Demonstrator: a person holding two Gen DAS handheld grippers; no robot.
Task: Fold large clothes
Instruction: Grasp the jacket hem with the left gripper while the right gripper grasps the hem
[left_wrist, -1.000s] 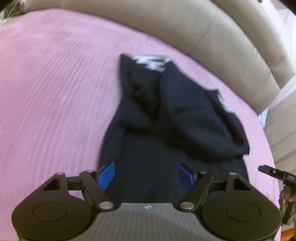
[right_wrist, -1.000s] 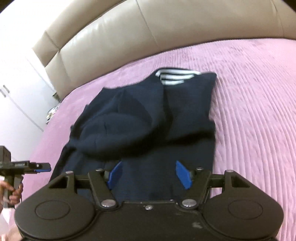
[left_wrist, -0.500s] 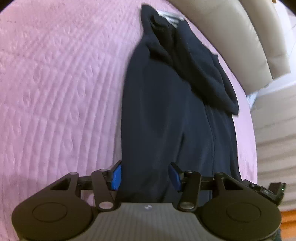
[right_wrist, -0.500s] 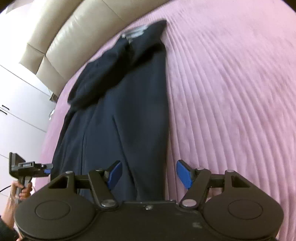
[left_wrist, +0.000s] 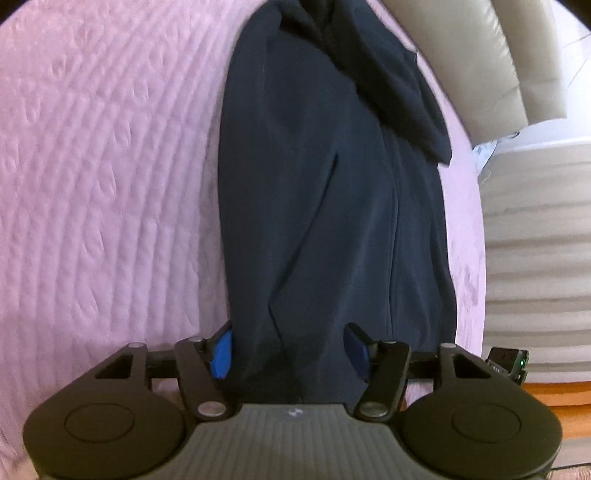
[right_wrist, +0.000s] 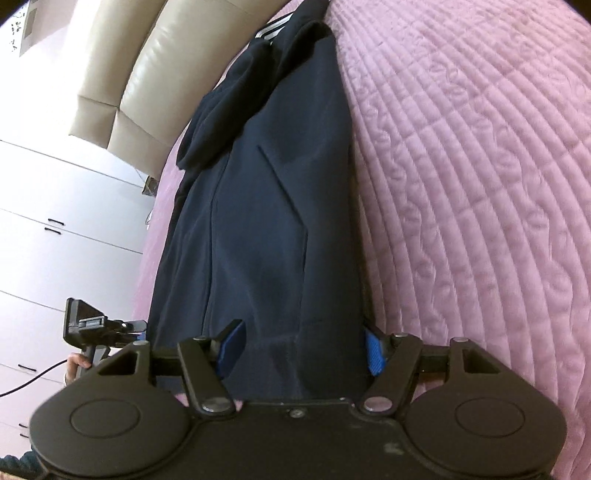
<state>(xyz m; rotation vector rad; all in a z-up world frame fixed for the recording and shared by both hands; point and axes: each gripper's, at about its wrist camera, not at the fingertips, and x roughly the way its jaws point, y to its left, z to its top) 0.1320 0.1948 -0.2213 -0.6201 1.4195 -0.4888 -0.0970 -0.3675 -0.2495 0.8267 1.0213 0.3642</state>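
- One dark navy garment (left_wrist: 325, 192) lies lengthwise on the bed, folded into a long narrow strip that runs from the near edge towards the far headboard.
- A looser bunched part of it, seemingly a hood or sleeve, lies over its far end; in the right wrist view a few white stripes (right_wrist: 271, 29) show there.
- The left gripper (left_wrist: 291, 350) straddles the garment's near end, its blue pads apart; its jaws have just been opening a little, the cloth lying between them without a visible clamp.
- The right gripper (right_wrist: 301, 349) stands wide as well, the near end of the garment between its blue pads, and neither pad clearly presses the cloth.
- In the right wrist view the other gripper shows at the near left, with a hand (right_wrist: 75, 363) on its handle.
- The bed is covered by one pink quilted bedspread (right_wrist: 480, 184) with ribbed stitching.
- A beige padded headboard (right_wrist: 140, 70) stands at the far side.
- White cabinet doors (right_wrist: 48, 206) with dark handles stand left of the bed.
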